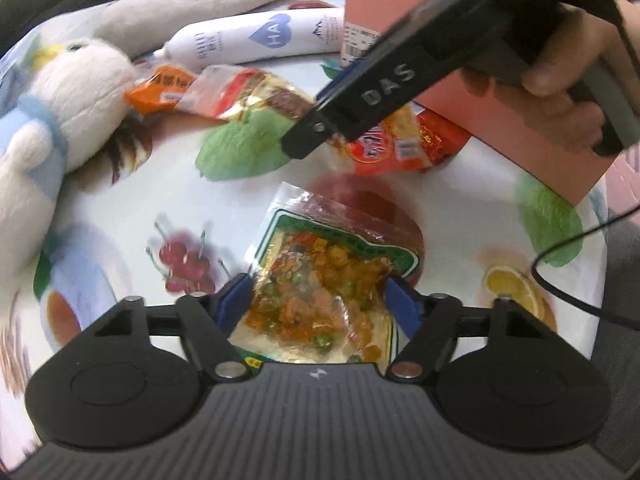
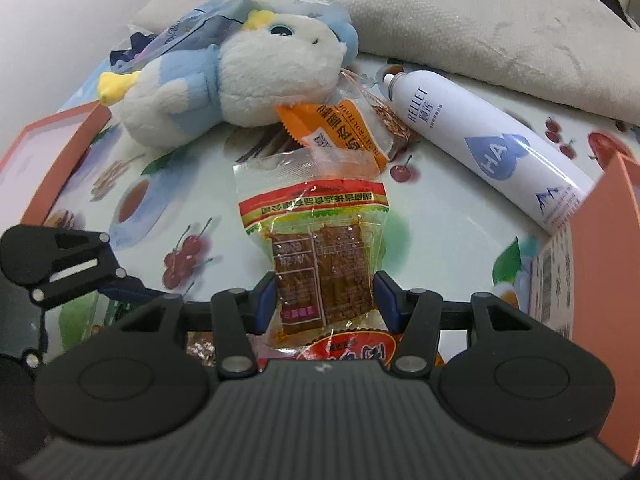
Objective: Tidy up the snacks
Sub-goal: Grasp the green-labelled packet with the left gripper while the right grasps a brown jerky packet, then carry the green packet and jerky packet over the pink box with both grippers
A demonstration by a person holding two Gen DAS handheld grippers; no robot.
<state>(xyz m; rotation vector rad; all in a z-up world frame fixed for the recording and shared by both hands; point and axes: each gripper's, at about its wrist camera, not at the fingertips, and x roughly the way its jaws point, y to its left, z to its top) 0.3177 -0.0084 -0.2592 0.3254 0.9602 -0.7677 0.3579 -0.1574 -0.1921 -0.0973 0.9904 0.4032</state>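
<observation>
My left gripper [image 1: 318, 304] is shut on a clear green-edged packet of orange and green bits [image 1: 320, 280] that lies on the fruit-print tablecloth [image 1: 160, 184]; both blue pads touch its sides. My right gripper [image 2: 324, 300] is shut on a clear packet of brown strips with a red and yellow band [image 2: 320, 264], held just above the cloth. In the left wrist view the right gripper [image 1: 316, 116] reaches in from the upper right, a hand [image 1: 568, 80] on its handle. An orange packet [image 2: 340, 128] and a red packet [image 1: 400, 144] lie loose.
A salmon-pink box [image 1: 500, 120] stands at the right, with another pink box part [image 2: 52, 148] at the left. A white and blue plush toy [image 2: 240, 76], a white spray bottle [image 2: 480, 148] and a grey cushion [image 2: 440, 20] crowd the far side. A black cable [image 1: 560, 256] crosses the cloth.
</observation>
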